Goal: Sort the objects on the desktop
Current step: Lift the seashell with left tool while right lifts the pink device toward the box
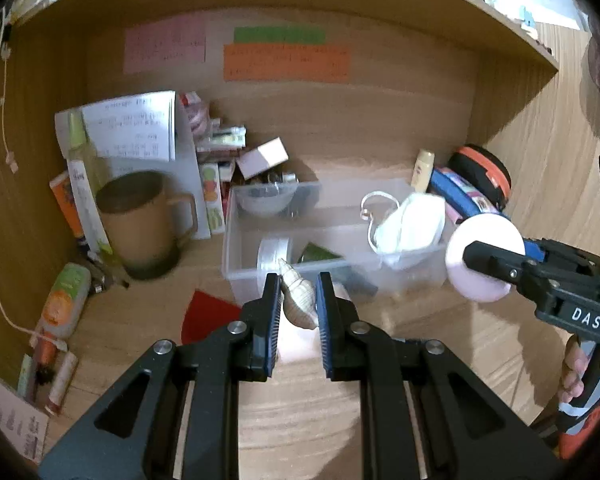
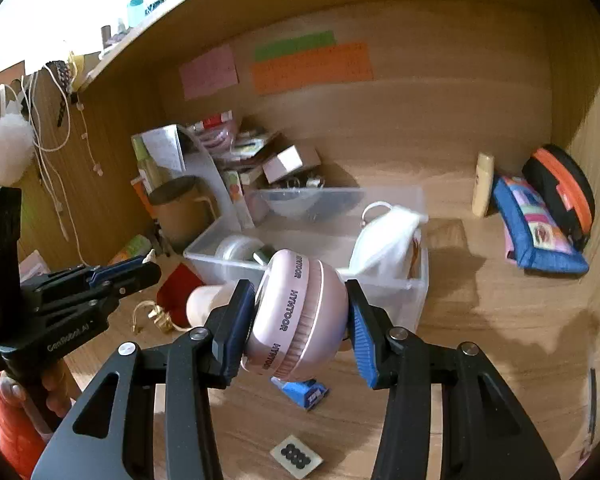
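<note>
My left gripper is shut on a cream spiral seashell and holds it just in front of the clear plastic bin. My right gripper is shut on a round pink device with a HYNTOOR band, held above the desk near the bin's front wall. In the left wrist view the right gripper shows at the right with the pink device. The bin holds a tape roll and a white face mask. The left gripper shows at the left in the right wrist view.
A brown mug, papers and small boxes crowd the back left. A red pouch, gold clip, blue box and a small black-dotted card lie on the desk. A blue pouch and black-orange case sit at the right.
</note>
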